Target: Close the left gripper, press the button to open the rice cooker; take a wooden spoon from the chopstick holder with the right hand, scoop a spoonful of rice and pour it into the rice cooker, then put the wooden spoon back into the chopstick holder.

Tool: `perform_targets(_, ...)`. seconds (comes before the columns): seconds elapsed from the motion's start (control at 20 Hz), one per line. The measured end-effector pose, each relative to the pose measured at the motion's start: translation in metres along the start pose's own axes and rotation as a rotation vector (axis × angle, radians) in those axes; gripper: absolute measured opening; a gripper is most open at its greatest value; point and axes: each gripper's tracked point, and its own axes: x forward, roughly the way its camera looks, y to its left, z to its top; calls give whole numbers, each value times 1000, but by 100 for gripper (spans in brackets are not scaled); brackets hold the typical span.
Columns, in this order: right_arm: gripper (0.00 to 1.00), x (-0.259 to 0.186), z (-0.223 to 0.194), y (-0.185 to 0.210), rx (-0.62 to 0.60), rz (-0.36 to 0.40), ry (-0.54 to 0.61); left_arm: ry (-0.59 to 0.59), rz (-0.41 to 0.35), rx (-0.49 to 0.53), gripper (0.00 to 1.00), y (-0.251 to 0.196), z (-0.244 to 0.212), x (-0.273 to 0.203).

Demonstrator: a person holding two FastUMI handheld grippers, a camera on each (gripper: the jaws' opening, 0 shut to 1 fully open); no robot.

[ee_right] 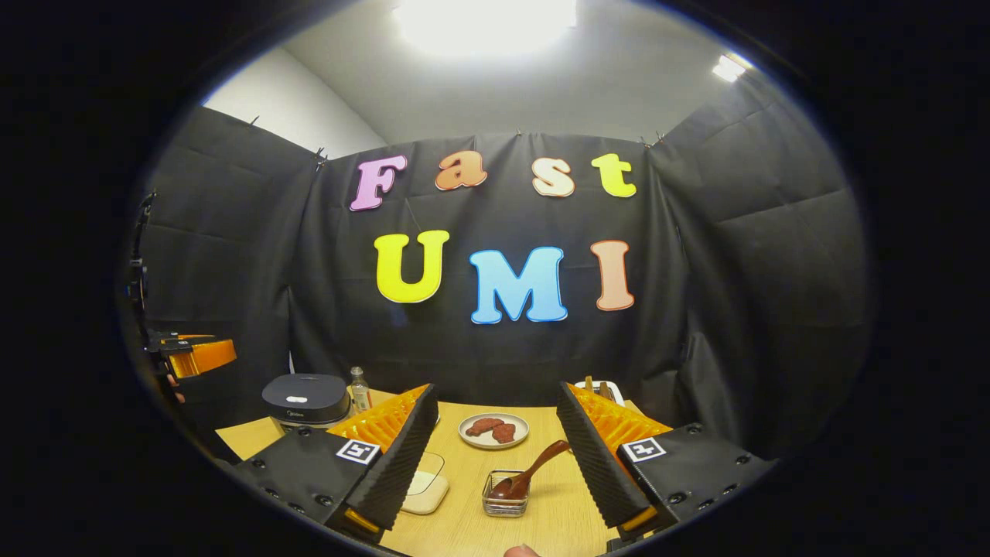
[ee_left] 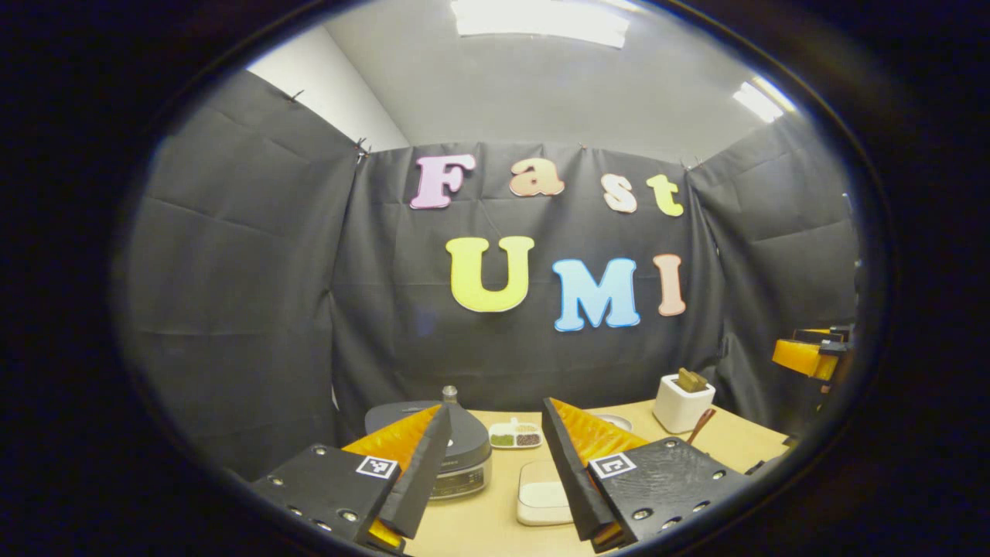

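Observation:
The dark grey rice cooker (ee_left: 456,449) stands at the table's left with its lid down, just behind my left gripper's (ee_left: 495,410) left finger; that gripper is open and holds nothing. In the right gripper view the cooker (ee_right: 304,398) sits at the far left. A wooden spoon (ee_right: 534,468) rests with its bowl in a small clear glass box (ee_right: 505,499), between the fingers of my open, bare right gripper (ee_right: 496,391). A white dish of rice (ee_right: 425,483) lies beside the left finger. The white chopstick holder (ee_left: 682,402) stands at the back right, the spoon's handle (ee_left: 700,425) near it.
A plate of reddish-brown food (ee_right: 493,429) sits mid-table, a small bottle (ee_right: 358,389) next to the cooker. A divided dish (ee_left: 514,435) of green and dark grains lies behind the rice dish (ee_left: 541,495). The other gripper (ee_right: 193,352) hangs at the left edge.

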Motion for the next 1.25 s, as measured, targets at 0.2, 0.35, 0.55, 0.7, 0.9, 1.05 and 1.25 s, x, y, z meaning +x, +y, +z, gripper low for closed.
perform_targets(0.2, 98, -15, 4, 11, 20, -27, -13, -26, 13, 0, 75, 18, 12, -15)
perform_targets(0.35, 98, -24, 7, 19, 15, -50, -30, -49, 5, 9, 74, 30, 23, -27)
perform_targets(0.55, 98, -33, 12, 27, -6, -61, -40, -70, 10, 24, 74, 40, 36, -35)
perform_targets(0.7, 98, -37, 18, 32, -11, -64, -50, -85, 13, 33, 75, 45, 45, -41)
perform_targets(0.9, 98, -40, 23, 35, -24, -64, -57, -94, 16, 30, 75, 50, 51, -45)
perform_targets(1.05, 98, -43, 25, 38, -24, -63, -58, -95, 19, 26, 75, 53, 54, -48)
perform_targets(1.25, 98, -46, 27, 40, -26, -66, -61, -104, 23, 44, 74, 56, 59, -53)
